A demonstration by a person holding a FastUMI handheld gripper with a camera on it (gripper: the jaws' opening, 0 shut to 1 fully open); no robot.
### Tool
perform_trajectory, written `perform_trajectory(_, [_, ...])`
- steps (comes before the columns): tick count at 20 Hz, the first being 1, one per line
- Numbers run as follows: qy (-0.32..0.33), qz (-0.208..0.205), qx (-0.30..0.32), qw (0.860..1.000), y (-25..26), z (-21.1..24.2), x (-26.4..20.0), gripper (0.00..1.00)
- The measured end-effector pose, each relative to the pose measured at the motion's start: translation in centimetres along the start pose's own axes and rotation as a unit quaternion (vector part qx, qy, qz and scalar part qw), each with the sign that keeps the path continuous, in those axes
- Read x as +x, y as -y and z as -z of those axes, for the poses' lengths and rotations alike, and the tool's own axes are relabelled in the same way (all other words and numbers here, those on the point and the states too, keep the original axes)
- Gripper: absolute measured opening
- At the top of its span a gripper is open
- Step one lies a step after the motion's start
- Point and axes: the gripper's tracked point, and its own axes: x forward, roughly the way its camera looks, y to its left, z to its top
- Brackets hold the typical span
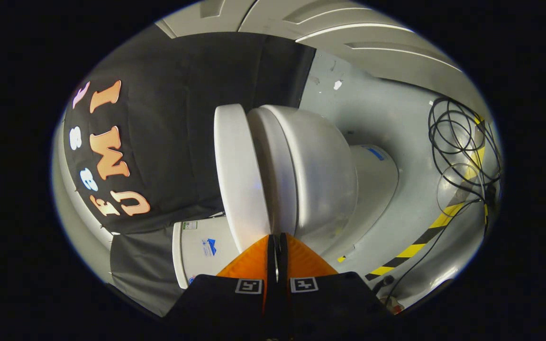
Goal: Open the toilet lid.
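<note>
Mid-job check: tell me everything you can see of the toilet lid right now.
The toilet lid is a white, smooth, glossy oval slab, plastic by its look. The view is rolled sideways. The lid lies close against the seat on the bowl, apparently still down. The gripper fingers, together, meet its near edge at the lid-seat seam; contact looks likely.

Grey floor [386, 118], toilet [320, 175], black cables [458, 137], striped tape [424, 237]

The gripper [277, 239] hides the near end of the toilet lid [240, 175]. Tank [202, 253] labels are too small to read. Cables [462, 142] at three o'clock blur into the rim.
</note>
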Motion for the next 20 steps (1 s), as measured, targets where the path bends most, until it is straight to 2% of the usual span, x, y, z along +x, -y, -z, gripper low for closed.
perform_trajectory(3, [0.011,0.041,-0.073,0.996,-0.3,0.4,0.2,0.08])
perform_trajectory(5, [0.022,0.043,-0.107,0.993,-1.5,0.1,0.1,0.08])
perform_trajectory(7, [0.032,0.040,-0.117,0.992,-2.7,-0.2,-0.5,0.08])
perform_trajectory(12, [0.054,0.062,-0.173,0.981,-4.7,-0.1,-1.2,0.08])
perform_trajectory(16, [0.084,0.063,-0.250,0.963,-8.6,-0.2,-0.8,0.08])
perform_trajectory(20, [0.113,0.067,-0.297,0.946,-12.3,1.1,-1.3,0.08])
